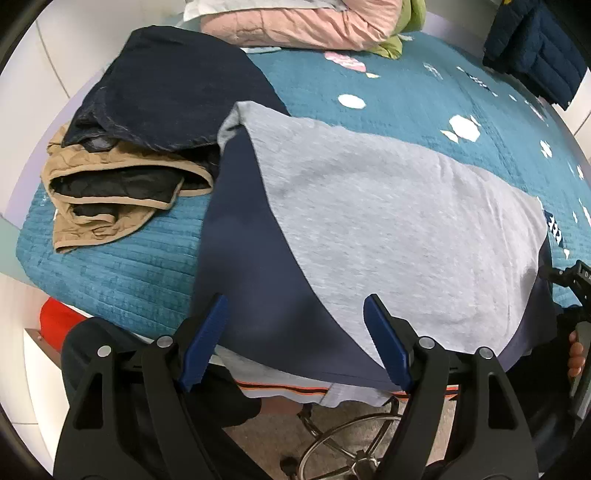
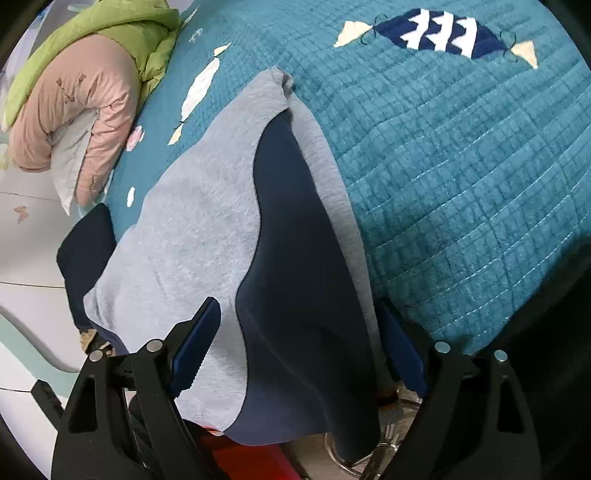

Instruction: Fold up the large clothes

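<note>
- Nearest in the left wrist view, the left gripper hangs at the near edge of the bed with its blue-padded jaws spread wide and nothing between them; the hem of the sweatshirt lies just past the tips.
- In the right wrist view the right gripper also stands with its jaws apart — the cloth drapes over the gap and hides most of the right finger, and I cannot tell whether either pad touches it.
- The sweatshirt is grey with navy sleeves. It lies spread on the teal quilt, its lower part hanging over the bed's near edge, an orange-striped band showing at the hem.
- Below the edge, a chrome chair base stands on the floor.
- At the right rim of the left view, part of the other gripper and some fingertips show beside the garment.
- Left of the sweatshirt, a tan jacket with dark lining lies crumpled on the quilt, and a dark navy garment rests partly on top of it.
- Farther back, a pink quilted piece and a green one are piled together at the head of the bed.
- At the far right — a dark blue puffer jacket.
</note>
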The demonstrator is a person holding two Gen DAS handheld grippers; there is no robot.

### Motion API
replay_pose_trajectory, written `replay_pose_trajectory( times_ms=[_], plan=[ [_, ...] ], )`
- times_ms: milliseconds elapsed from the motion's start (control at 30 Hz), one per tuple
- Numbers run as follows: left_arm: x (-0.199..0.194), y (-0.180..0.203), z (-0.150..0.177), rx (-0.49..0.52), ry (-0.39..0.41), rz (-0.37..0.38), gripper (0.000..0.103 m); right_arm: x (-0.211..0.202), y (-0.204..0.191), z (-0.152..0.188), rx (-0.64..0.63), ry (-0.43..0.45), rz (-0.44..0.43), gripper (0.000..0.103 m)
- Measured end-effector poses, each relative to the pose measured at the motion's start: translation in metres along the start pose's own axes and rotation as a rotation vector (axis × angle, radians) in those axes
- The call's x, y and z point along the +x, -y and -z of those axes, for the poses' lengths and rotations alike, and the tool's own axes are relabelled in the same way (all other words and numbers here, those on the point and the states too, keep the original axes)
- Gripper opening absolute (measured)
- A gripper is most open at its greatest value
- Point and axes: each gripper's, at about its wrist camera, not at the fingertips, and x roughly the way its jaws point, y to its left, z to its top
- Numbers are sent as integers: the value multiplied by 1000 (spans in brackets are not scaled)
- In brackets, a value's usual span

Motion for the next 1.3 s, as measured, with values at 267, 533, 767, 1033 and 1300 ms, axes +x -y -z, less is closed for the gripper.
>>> replay_pose_trajectory(
  times_ms=[267,533,767,1033,1300],
  plan=[
    [7,14,3,40,-29,18,77,-1,15,-3,98,-55,-285,84],
    [12,15,3,44,-52,15,77,16,-11,-3,-34,-106,-172,86],
    [11,14,2,36,-52,25,77,11,-7,3,-38,-26,-45,40],
    [0,41,-25,92,-2,115,65,0,-24,15,-195,63,35,28],
    [5,88,-71,148,15,170,36,-1,-25,12,-179,72,-8,27]
  ],
)
